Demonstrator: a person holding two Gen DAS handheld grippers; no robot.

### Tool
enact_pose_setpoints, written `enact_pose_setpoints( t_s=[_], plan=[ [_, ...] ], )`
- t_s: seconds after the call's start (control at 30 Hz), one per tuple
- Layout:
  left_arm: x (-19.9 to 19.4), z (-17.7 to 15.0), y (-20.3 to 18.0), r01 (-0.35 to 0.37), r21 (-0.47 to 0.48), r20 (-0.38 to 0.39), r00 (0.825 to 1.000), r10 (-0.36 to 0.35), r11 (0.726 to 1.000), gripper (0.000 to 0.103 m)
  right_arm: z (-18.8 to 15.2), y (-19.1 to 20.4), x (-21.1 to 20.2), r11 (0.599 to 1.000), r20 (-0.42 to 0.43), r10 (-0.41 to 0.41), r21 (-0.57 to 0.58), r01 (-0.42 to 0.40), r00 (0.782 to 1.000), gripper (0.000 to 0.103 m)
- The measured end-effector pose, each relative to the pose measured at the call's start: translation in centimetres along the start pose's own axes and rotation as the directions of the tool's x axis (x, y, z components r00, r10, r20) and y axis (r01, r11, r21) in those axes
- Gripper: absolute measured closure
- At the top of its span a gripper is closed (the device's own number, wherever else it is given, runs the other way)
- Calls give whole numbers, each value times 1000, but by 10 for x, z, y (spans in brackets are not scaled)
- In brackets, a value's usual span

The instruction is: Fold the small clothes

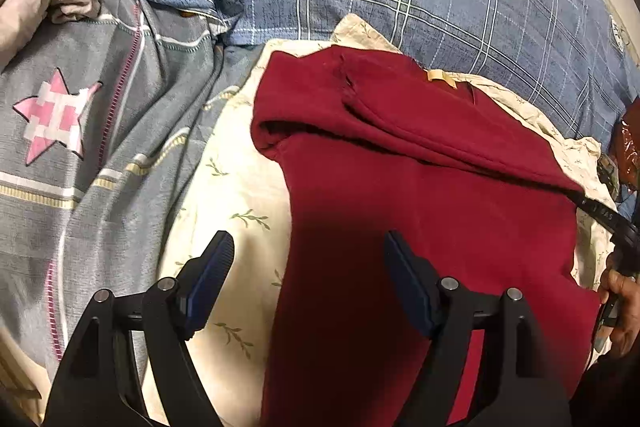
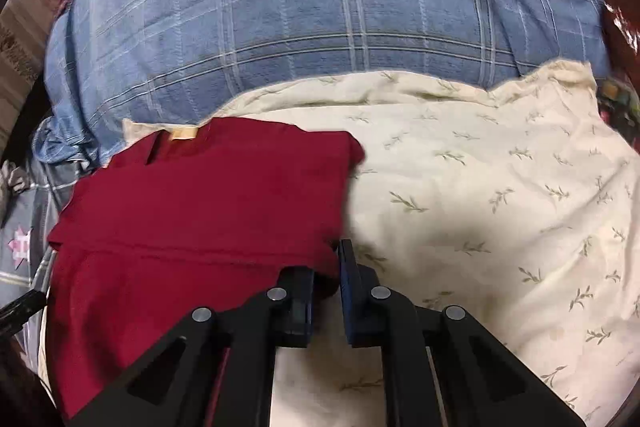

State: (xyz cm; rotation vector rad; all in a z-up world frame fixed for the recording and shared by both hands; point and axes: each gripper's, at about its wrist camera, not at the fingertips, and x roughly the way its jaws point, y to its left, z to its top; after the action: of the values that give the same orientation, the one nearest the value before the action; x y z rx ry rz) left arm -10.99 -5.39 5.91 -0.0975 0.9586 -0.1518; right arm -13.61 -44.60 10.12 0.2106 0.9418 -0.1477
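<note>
Right gripper (image 2: 326, 267) pinches my red garment's (image 2: 200, 195) 3 o'clock edge for folding; left gripper (image 1: 308, 259) gapes empty above it.

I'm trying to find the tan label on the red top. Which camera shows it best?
The left wrist view: the label is sharp at the collar of the red top. The right wrist view shows the label too, but blurred and smaller at the top's far edge.
</note>
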Motion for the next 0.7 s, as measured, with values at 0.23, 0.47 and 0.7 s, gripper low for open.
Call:
enact_pose_setpoints(
  t_s=[0.23,0.47,0.7],
  plan=[
    [-6,-11,2,0,8,-15,1000,0,1000,27,-10,-7,-17,996,-42,73,53,-71,996,60],
    [-15,-26,4,7,23,-32,999,-6,1000,27,-58,-3,-75,974,-126,220,-16,-224,967,39],
    [-31,-47,4,37,27,-56,998,-35,999,27,-101,-19,-108,954,-134,300,60,-295,944,36]
  ],
)
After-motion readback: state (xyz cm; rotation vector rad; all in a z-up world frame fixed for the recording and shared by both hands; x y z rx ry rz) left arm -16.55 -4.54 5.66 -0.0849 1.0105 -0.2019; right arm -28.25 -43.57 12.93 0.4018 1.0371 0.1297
